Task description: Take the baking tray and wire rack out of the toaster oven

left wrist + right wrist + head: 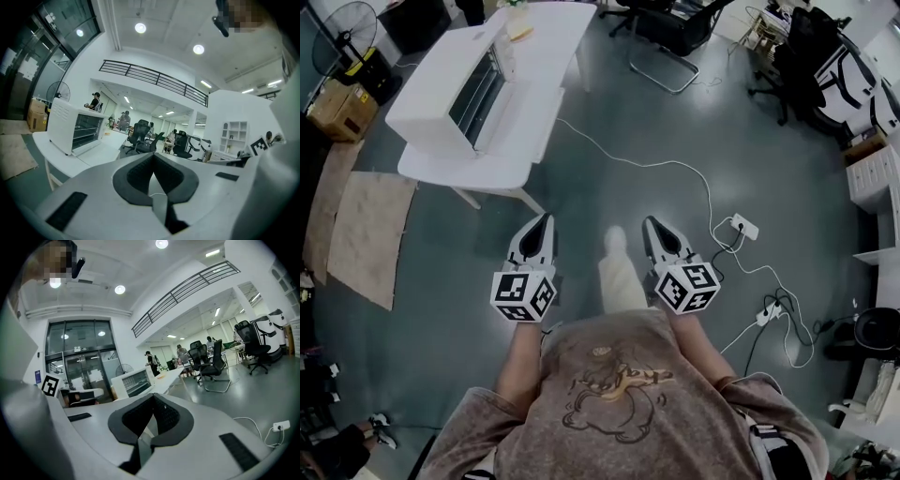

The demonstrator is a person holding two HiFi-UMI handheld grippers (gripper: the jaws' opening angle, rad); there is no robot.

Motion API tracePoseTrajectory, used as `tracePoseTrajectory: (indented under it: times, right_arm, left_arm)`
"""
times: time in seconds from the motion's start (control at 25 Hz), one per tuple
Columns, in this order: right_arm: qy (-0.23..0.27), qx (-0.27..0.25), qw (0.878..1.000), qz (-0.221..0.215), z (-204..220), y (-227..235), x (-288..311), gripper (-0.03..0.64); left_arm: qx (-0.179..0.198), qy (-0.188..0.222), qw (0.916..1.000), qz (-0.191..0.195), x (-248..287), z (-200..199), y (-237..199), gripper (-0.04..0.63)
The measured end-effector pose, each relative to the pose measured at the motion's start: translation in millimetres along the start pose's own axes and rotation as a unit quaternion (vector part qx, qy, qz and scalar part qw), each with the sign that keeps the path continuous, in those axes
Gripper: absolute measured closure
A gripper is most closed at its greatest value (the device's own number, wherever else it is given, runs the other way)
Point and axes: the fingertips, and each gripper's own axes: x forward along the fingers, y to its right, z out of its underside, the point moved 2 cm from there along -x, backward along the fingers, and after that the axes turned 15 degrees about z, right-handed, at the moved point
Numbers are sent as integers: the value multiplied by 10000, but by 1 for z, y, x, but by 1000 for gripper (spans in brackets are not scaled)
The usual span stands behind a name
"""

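Observation:
A white toaster oven (pixel 455 98) with a glass door stands on a white table (pixel 511 141) at the upper left of the head view. It also shows in the left gripper view as the toaster oven (pixel 75 126) and in the right gripper view as the toaster oven (pixel 133 383). Wire shelves show dimly behind its glass. My left gripper (pixel 546 218) and right gripper (pixel 649 222) are held side by side above the floor, well short of the table. Both are shut with nothing between the jaws.
A white cable (pixel 675 169) runs across the grey floor to a power strip (pixel 742 226). Office chairs (pixel 675 37) stand beyond the table. Cardboard sheets (pixel 361 234) lie on the floor at left. A fan (pixel 342 33) and a box (pixel 337 108) are at far left.

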Motion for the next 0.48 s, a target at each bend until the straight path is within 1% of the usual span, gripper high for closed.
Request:
tracePoseTrajectory:
  times: [0.2, 0.32, 0.48]
  right_arm:
    - [-87, 116, 9999, -92, -31, 22, 88, 617]
    - [-99, 154, 9995, -243, -62, 31, 140, 617]
    - [-200, 131, 9987, -441, -95, 51, 203, 617]
  left_arm:
    - [-63, 23, 9999, -110, 76, -22, -45, 592]
    - [-117, 84, 9997, -204, 124, -45, -71, 592]
    - [-96, 109, 9992, -375, 183, -70, -98, 592]
